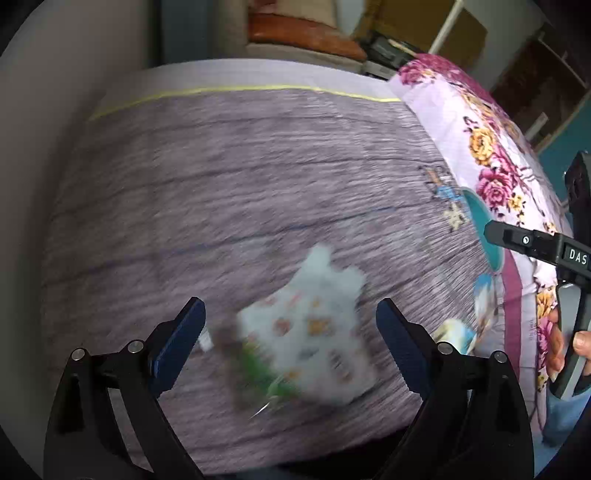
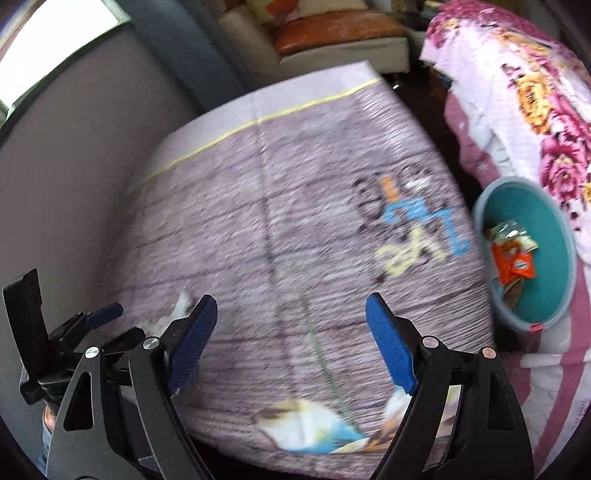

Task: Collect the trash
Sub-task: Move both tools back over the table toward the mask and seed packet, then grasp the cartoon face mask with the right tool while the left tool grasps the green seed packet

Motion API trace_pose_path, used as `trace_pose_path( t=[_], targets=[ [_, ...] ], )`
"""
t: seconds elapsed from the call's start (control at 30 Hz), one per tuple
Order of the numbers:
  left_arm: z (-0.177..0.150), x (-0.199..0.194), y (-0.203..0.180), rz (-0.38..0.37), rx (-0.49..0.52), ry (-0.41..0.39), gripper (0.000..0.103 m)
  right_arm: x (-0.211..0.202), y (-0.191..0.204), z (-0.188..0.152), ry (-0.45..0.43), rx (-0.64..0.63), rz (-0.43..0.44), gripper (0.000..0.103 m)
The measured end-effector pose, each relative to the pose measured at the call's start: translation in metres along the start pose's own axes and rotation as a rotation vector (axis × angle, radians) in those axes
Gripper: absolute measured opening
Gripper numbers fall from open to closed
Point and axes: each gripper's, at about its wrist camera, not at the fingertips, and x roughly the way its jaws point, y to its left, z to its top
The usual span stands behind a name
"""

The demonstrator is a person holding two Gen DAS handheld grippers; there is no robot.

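A white printed snack wrapper (image 1: 314, 332) with a green edge lies on the wood-print table (image 1: 240, 184), blurred by motion. My left gripper (image 1: 291, 332) is open above it, jaws wide on either side, not touching it. A white and blue wrapper (image 2: 314, 428) lies near the table's front edge; it also shows in the left wrist view (image 1: 480, 306). My right gripper (image 2: 291, 339) is open and empty above the table, just behind that wrapper. A teal basin (image 2: 546, 295) at the right holds an orange packet (image 2: 515, 264) and other wrappers.
A pink floral quilt (image 2: 535, 92) is piled to the right of the table, with the basin resting against it. A small white scrap (image 1: 206, 341) lies by my left finger. A sofa with an orange cushion (image 2: 332, 26) stands beyond the table. A grey wall (image 2: 74, 166) runs along the left.
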Motion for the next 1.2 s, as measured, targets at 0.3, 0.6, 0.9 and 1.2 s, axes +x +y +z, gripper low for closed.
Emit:
trace_pose_path(
  t=[0.3,0.6,0.9,1.2],
  targets=[
    [-0.045,-0.004,0.039,0.056,-0.037,0.027,0.094,0.054,0.067,-0.012,0.161,-0.156,0.091,0.079],
    [-0.061,-0.001,0.065,0.047,-0.081,0.01,0.097,0.09,0.115,-0.02,0.274,-0.205,0.137,0.079],
    [-0.066,0.001,0.076,0.018,-0.116,0.011,0.097,0.104,0.147,-0.021,0.236,-0.314,0.094,0.04],
    [-0.062,0.005,0.07,0.009,-0.105,0.031,0.097,0.086,0.14,-0.015,0.157,-0.294,0.136,0.005]
  ],
)
